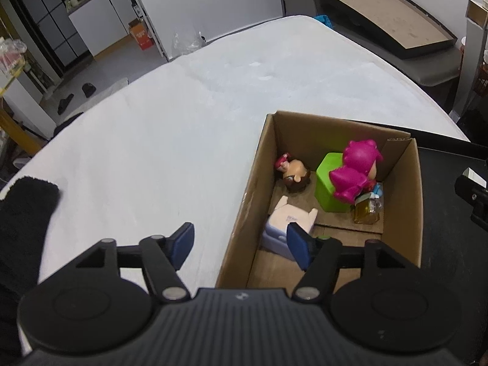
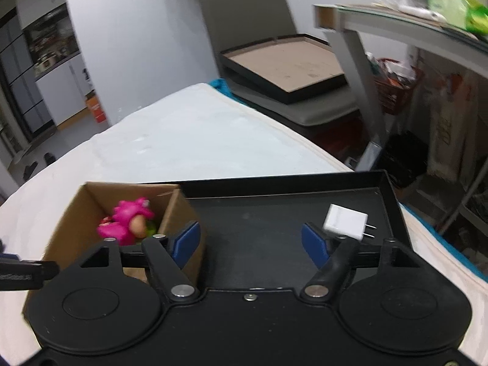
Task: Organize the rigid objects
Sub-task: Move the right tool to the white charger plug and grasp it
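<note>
A cardboard box (image 1: 244, 213) sits on the white mattress (image 1: 183, 116). In it are a pink figure (image 1: 355, 170), a green cube (image 1: 329, 183), a brown-haired doll head (image 1: 294, 177), a white and lavender toy (image 1: 289, 222) and a small amber bottle (image 1: 367, 210). My left gripper (image 1: 241, 244) is open and empty over the box's left wall. My right gripper (image 2: 251, 242) is open and empty above a black tray (image 2: 274, 207). A white plug adapter (image 2: 346, 221) lies on that tray beside my right fingertip. The box (image 2: 76, 213) and pink figure (image 2: 126, 221) also show in the right wrist view.
A black fuzzy cloth (image 1: 21, 213) lies on the mattress at the left. A large shallow black tray with a brown base (image 2: 286, 64) rests on a grey chair beyond the mattress. A glass table (image 2: 411, 24) with clutter stands at the right.
</note>
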Tool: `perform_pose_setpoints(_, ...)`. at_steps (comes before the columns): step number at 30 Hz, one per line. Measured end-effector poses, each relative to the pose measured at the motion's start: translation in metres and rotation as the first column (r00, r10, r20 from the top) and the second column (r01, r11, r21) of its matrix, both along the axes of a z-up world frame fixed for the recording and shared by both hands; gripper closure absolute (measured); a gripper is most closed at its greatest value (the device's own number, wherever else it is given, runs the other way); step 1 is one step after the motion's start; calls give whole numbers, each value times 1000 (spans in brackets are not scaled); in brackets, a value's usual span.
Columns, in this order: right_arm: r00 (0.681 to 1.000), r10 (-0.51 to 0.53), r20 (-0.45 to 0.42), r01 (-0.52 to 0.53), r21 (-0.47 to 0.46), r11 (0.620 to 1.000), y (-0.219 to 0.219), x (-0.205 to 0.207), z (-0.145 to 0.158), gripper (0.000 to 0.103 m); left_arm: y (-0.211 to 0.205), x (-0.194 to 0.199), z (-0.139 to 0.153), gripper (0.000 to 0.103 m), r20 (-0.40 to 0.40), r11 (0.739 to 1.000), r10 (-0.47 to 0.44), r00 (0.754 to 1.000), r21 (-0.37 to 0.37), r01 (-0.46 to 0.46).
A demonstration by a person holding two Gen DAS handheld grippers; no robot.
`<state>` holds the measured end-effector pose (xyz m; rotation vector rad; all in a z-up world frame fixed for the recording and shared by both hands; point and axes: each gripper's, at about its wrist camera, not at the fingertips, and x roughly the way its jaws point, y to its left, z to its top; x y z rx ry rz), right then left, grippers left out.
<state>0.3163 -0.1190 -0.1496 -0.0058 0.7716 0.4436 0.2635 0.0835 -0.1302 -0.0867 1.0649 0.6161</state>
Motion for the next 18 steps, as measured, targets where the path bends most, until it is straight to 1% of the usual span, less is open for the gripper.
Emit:
perform_pose_setpoints(6,995,-90,-51,91,14,996,-17,14,-17,27,-11,12,6,35,-1,1000,-2,1000,28,2)
perform_pose_setpoints(14,977,-205,-64,204,-20,979,-33,31,-37,26,-22,33,3,34,-13,998,-9,1000,62,10)
perform_pose_setpoints(15,972,-223,-69,222,-18,975,-36,34,-40,25,-23,36,1,34,-18,998,-11,1000,67,13)
perform_pose_setpoints(18,955,-284,-89,283,-22,959,-42,45,-51,19,-24,42,-5,33,-39,997,-9,999,76,12)
